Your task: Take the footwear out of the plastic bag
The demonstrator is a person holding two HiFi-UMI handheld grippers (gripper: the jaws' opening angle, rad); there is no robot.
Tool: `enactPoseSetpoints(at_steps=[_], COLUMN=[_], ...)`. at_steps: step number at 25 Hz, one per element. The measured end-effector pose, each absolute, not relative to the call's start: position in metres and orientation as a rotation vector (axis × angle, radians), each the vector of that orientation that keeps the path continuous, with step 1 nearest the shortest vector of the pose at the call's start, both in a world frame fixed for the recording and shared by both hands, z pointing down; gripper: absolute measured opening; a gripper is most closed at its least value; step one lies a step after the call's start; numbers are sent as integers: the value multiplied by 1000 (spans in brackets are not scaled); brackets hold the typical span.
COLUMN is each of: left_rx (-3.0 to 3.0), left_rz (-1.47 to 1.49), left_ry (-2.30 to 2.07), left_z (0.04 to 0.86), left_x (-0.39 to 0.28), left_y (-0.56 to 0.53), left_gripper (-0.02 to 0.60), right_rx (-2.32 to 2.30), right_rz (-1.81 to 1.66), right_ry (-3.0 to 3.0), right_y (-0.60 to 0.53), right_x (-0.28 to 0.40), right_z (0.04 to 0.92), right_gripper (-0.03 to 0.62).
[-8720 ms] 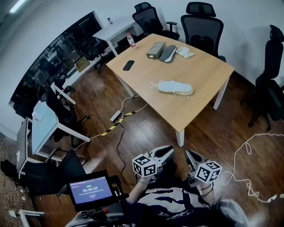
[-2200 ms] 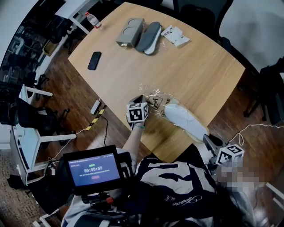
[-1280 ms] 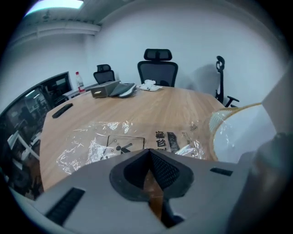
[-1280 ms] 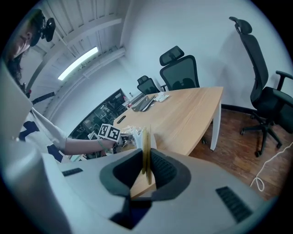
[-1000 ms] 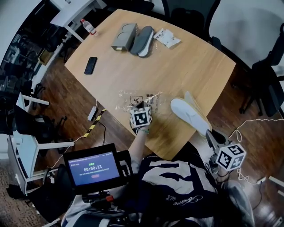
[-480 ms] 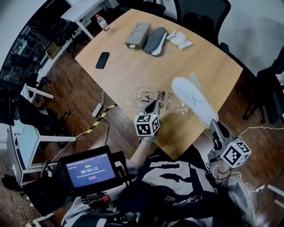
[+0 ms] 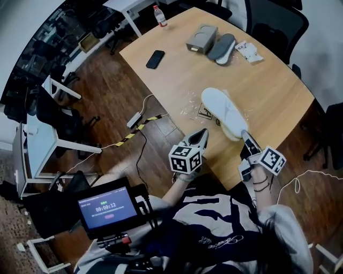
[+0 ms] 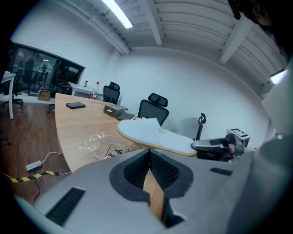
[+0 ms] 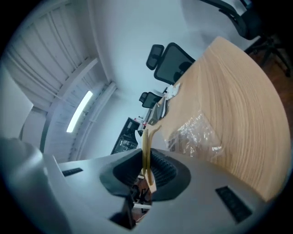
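A flat white slipper [image 7: 220, 109] hangs just over the wooden table [image 7: 278, 101], clear of the plastic bag. My right gripper [image 7: 245, 138] is shut on its near end. The right gripper view shows the thin yellowish sole edges [image 9: 145, 146] pinched between the jaws of that gripper [image 9: 145, 170]. The empty clear bag [image 7: 194, 103] lies crumpled on the table under the slipper's far end, also seen as the bag [image 9: 194, 132] and the bag [image 8: 98, 140]. My left gripper [image 7: 203, 132] is shut on nothing, at the table's near edge. From its view [image 8: 149, 153] the slipper [image 8: 155, 136] floats ahead.
At the table's far end lie a black phone [image 7: 155, 59], a grey box [image 7: 201, 37], a grey slipper pair [image 7: 222, 47], a small packet [image 7: 248, 51] and a bottle [image 7: 159, 16]. Office chairs ring the table. A cable and power strip [image 7: 134, 119] lie on the floor to the left.
The right gripper has carried the slipper out of the bag and toward the near table edge. The left gripper has come off the bag and drawn back to the table's edge.
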State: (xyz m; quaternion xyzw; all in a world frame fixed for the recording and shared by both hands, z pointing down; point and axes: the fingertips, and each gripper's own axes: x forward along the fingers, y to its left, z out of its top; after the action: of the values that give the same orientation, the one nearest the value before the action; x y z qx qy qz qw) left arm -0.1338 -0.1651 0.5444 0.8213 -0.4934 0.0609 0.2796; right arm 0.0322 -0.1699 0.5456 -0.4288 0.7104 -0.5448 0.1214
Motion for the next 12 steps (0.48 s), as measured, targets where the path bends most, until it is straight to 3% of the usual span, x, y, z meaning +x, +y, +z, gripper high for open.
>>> enactPoseSetpoints(at_steps=[12], left_rx=[2264], left_rz=[93], left_ry=[-1263], left_z=[524], left_x=[-178], left_y=[-125], left_gripper=[6], right_rx=[-1723], right_rz=[-1599], right_ry=[2188], right_y=[-168], right_x=[12], right_z=[639], right_gripper=[93])
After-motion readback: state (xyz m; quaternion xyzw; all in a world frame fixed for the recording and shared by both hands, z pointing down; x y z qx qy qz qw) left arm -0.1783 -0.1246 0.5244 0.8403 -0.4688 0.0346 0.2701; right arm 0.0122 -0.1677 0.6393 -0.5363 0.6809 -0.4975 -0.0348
